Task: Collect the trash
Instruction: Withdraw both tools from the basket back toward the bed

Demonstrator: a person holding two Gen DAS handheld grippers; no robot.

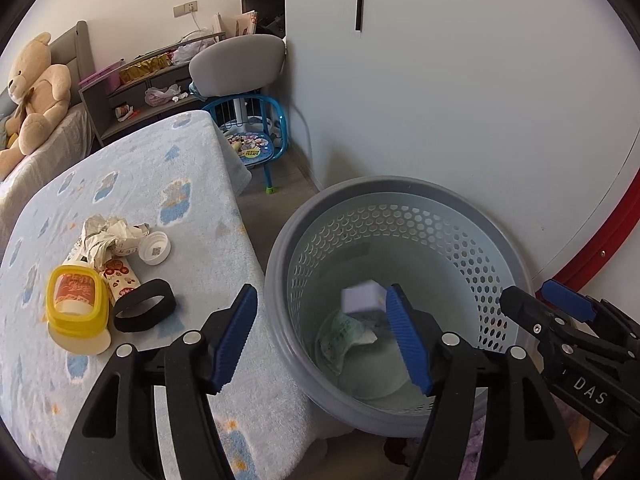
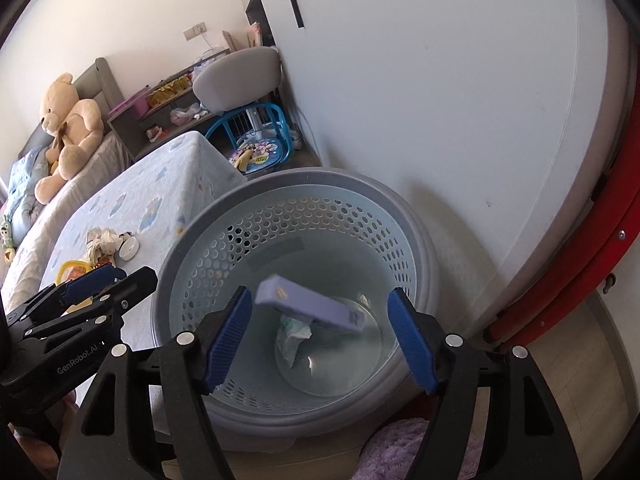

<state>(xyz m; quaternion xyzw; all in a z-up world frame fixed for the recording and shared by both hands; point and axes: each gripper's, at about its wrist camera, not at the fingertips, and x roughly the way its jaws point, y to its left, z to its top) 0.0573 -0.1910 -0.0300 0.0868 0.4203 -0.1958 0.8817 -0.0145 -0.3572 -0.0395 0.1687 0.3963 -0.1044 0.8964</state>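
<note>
A grey perforated trash basket stands on the floor beside a low table. A purple box hangs blurred in mid-air inside the basket, between my right gripper's open fingers and touching neither; it also shows in the left wrist view. A crumpled green-white wrapper lies at the basket bottom. My right gripper is open over the basket. My left gripper is open and empty at the basket's left rim. On the table lie crumpled paper, a white cap, a yellow container and a black band.
The table has a light blue patterned cloth. A white wall stands right behind the basket. A blue child's chair, a grey chair and a cluttered shelf stand further back. A teddy bear sits on a bed at left.
</note>
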